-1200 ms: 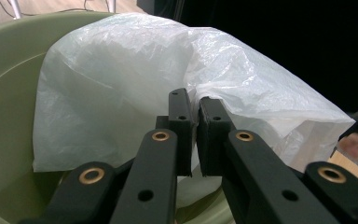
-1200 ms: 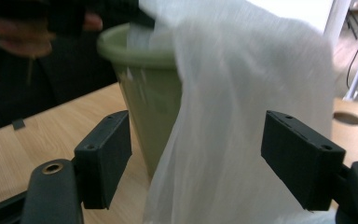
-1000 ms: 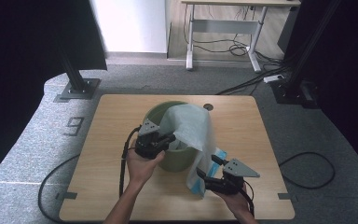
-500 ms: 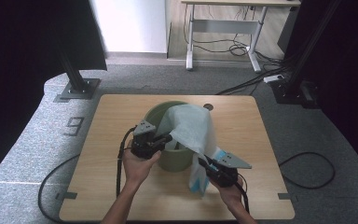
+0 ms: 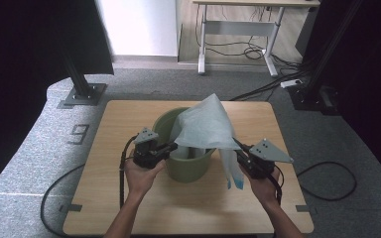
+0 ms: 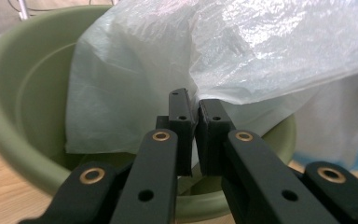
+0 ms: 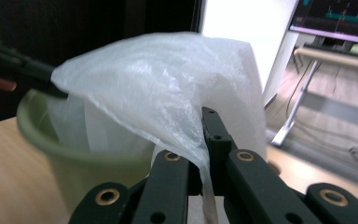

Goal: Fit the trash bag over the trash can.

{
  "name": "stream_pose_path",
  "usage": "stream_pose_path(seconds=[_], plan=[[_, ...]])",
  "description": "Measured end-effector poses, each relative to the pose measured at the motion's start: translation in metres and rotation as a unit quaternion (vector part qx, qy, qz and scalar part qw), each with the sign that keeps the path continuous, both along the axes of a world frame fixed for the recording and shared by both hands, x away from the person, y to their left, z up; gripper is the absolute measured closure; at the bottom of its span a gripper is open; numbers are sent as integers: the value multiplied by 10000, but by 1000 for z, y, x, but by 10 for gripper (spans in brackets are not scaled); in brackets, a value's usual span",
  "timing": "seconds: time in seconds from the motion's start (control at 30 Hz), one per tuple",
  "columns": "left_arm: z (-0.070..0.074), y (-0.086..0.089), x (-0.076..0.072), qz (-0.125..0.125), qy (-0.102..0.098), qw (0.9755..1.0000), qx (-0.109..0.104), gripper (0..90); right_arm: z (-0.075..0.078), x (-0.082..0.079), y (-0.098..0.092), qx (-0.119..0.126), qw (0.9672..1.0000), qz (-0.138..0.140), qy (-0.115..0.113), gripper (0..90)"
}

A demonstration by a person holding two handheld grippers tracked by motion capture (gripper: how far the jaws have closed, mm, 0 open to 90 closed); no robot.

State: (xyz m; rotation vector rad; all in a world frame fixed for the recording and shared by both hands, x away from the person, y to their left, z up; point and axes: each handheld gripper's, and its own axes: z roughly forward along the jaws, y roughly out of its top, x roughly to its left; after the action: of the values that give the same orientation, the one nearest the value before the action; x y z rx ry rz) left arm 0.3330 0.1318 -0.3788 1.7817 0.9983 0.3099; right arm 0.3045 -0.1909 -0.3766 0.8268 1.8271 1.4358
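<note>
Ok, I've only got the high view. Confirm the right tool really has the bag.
Observer: In the right gripper view the right tool has just closed, and its jaws pinch a fold of the bag.
Operator: Now check the left tool.
Observer: In the left gripper view the left tool is shut on the bag's lower edge, over the bucket rim.
Operator: Tell me what's inside the bucket.
Observer: A sheet of the bag hangs down inside it; the bottom is hidden.
</note>
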Motion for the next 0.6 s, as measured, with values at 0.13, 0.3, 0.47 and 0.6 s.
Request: stream_pose_path(seconds=[0.13, 0.3, 0.47, 0.6], plan=[[1, 6, 0, -64, -45, 10000, -16, 740, 23, 8, 11, -75, 9998, 117, -116, 881], [9, 3, -15, -50, -402, 9991, 141, 474, 30, 9, 22, -160, 9995, 239, -110, 883], [16, 4, -23, -15, -615, 9980, 141, 353, 29, 15, 26, -263, 9993, 271, 16, 883], [25, -5, -24, -37, -755, 9969, 228, 330, 30, 19, 30, -295, 9990, 326, 128, 883]])
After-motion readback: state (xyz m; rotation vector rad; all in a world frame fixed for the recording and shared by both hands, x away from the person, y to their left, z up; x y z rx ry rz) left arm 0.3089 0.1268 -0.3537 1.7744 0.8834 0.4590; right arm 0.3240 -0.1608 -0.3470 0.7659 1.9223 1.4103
